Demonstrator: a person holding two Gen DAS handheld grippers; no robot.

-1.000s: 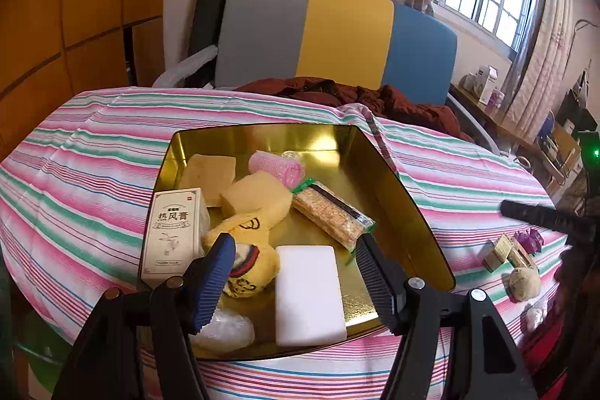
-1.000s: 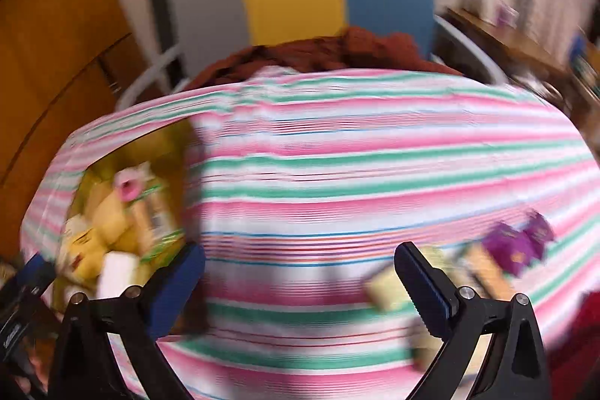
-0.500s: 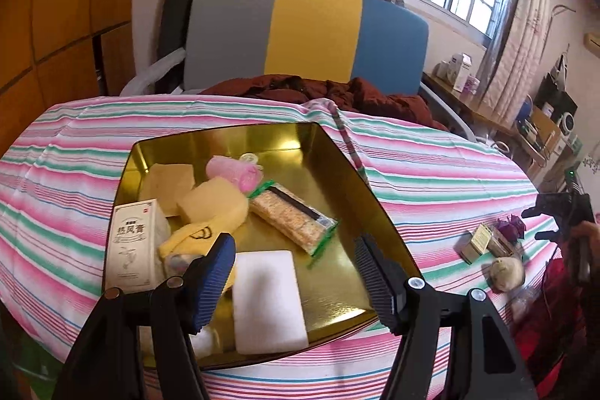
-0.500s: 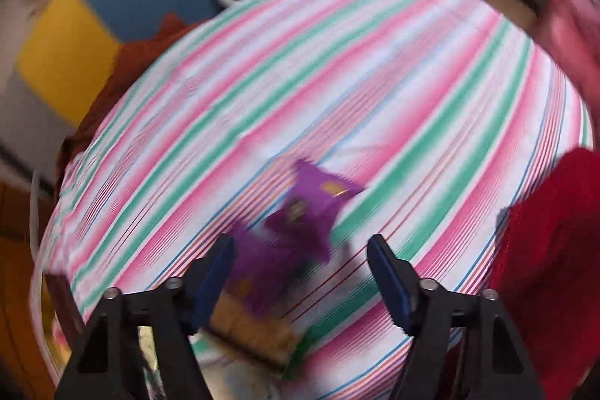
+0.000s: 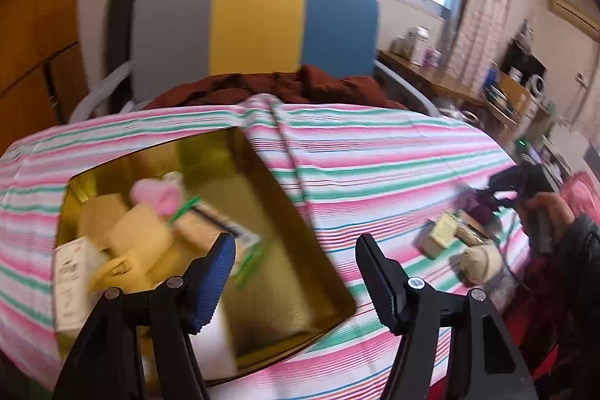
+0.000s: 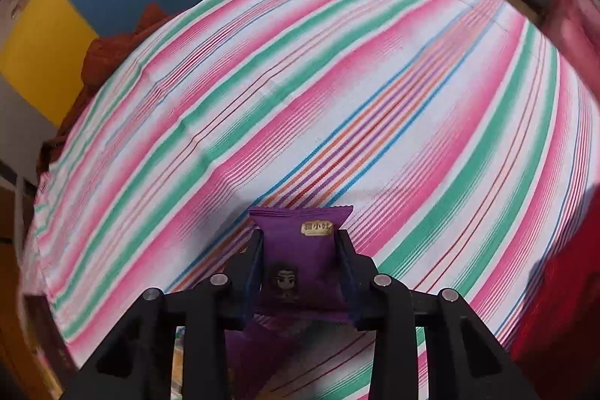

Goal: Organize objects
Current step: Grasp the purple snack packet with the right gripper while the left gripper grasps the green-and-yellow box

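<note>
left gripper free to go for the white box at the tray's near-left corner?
Probably yes. The left gripper is open and empty, hovering over the gold tray. The white box lies just left of its left finger, with nothing on top, though the view is blurred.

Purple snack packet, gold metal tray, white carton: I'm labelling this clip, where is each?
Purple snack packet (image 6: pixel 300 261): right wrist view, its front face between the fingers.
Gold metal tray (image 5: pixel 288 231): left wrist view, bare right inner wall.
White carton (image 5: pixel 71 278): left wrist view, its printed face.
</note>
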